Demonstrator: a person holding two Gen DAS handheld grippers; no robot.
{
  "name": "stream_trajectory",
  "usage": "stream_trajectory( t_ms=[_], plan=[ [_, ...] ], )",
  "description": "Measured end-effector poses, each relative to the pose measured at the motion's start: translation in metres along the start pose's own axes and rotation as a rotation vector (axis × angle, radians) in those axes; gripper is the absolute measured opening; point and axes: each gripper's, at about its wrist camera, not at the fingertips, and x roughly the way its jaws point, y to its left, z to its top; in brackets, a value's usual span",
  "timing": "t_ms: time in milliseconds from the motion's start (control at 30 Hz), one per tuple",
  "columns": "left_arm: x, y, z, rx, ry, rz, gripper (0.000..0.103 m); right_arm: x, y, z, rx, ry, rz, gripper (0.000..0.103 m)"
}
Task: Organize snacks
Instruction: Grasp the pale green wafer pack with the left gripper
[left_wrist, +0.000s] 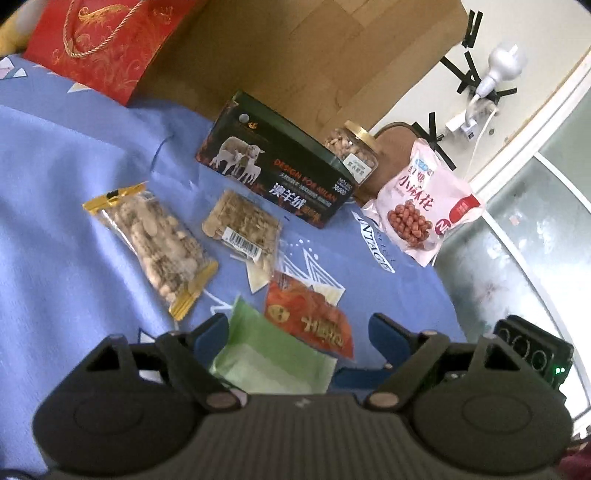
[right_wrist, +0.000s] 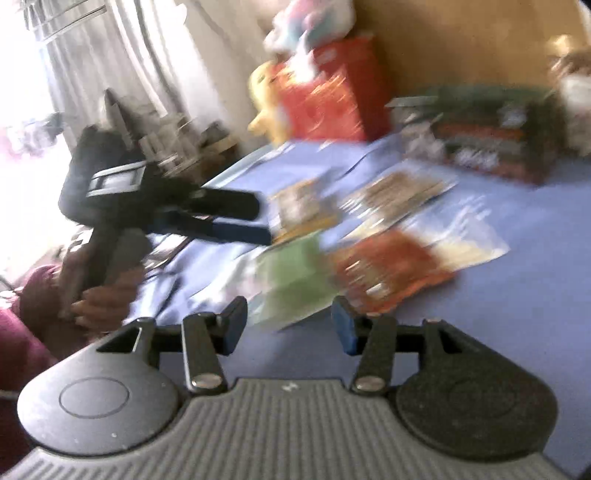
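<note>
I see the dark sheep-print box (left_wrist: 273, 162) standing at 12 o'clock on the blue sheet (left_wrist: 74, 184), probably as the snacks' bin. Peanut pack (left_wrist: 155, 236) at 10, red packet (left_wrist: 310, 317) dead ahead. My left gripper (left_wrist: 299, 332) gapes wide over the green packet (left_wrist: 266, 354), unclamped; right gripper (right_wrist: 290, 325) half-open, empty.

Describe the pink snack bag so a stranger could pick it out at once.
Start at the dark box printed with sheep on the blue bedsheet. Past its right end stands a gold-lidded jar of nuts, and the pink snack bag lies just right of that at the sheet's edge. It alone is pale pink, showing red twisted snacks.
</note>
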Motion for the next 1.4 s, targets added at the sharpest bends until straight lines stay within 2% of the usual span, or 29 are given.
stream_trajectory(
  t_ms=[133, 300, 400, 433, 467, 500, 533, 567, 667, 800, 867, 900, 933, 967, 1033, 1233, 1400],
  plan=[
    [-0.002, 0.001, -0.001, -0.002, -0.019, 0.017, 0.094, 0.008, -0.002, 0.002, 0.013, 0.019, -0.007, 0.053],
    [0.003, 0.010, -0.003, -0.037, -0.017, 0.033, 0.094, 0.011, 0.003, 0.002, 0.003, 0.025, 0.009, 0.053],
    [0.011, 0.014, -0.011, -0.058, 0.000, -0.005, 0.091, 0.016, 0.007, 0.000, -0.010, 0.028, 0.017, 0.053],
    [0.012, 0.009, -0.013, -0.039, 0.009, -0.011, 0.089, 0.019, 0.008, 0.001, -0.010, 0.027, 0.017, 0.050],
    [0.013, 0.006, -0.014, -0.025, 0.024, -0.019, 0.084, 0.021, 0.010, 0.002, -0.012, 0.025, 0.016, 0.036],
    [0.016, 0.004, -0.016, -0.025, 0.044, -0.042, 0.077, 0.022, 0.011, 0.002, -0.014, 0.027, 0.014, 0.028],
    [0.017, 0.004, -0.018, -0.034, 0.061, -0.068, 0.074, 0.024, 0.013, 0.003, -0.016, 0.028, 0.016, 0.015],
    [0.019, 0.003, -0.020, -0.043, 0.076, -0.094, 0.074, 0.024, 0.015, 0.005, -0.025, 0.023, 0.015, 0.015],
    [0.022, -0.007, -0.020, -0.012, 0.080, -0.116, 0.075, 0.018, 0.023, 0.011, -0.074, -0.021, 0.008, 0.014],
    [0.024, -0.010, -0.011, -0.022, 0.056, -0.135, 0.074, 0.011, 0.021, 0.022, -0.097, -0.067, -0.034, 0.014],
    [0.024, -0.010, -0.009, -0.035, 0.052, -0.147, 0.079, 0.008, 0.017, 0.024, -0.098, -0.092, -0.052, 0.011],
    [0.024, -0.010, -0.008, -0.036, 0.048, -0.150, 0.082, 0.006, 0.015, 0.024, -0.099, -0.110, -0.068, 0.012],
    [0.023, -0.010, -0.007, -0.038, 0.044, -0.152, 0.085, 0.004, 0.013, 0.023, -0.099, -0.124, -0.089, 0.021],
    [0.022, -0.009, -0.006, -0.043, 0.040, -0.156, 0.085, 0.003, 0.013, 0.023, -0.103, -0.137, -0.118, 0.027],
    [0.022, -0.006, -0.002, -0.065, 0.032, -0.152, 0.087, 0.001, 0.009, 0.022, -0.104, -0.166, -0.194, 0.031],
    [0.027, 0.006, 0.007, -0.132, 0.027, -0.128, 0.087, -0.009, -0.017, 0.029, -0.026, -0.226, -0.327, 0.032],
    [0.031, 0.006, 0.005, -0.130, 0.052, -0.118, 0.088, -0.026, -0.031, 0.022, 0.041, -0.221, -0.281, 0.032]
  ],
)
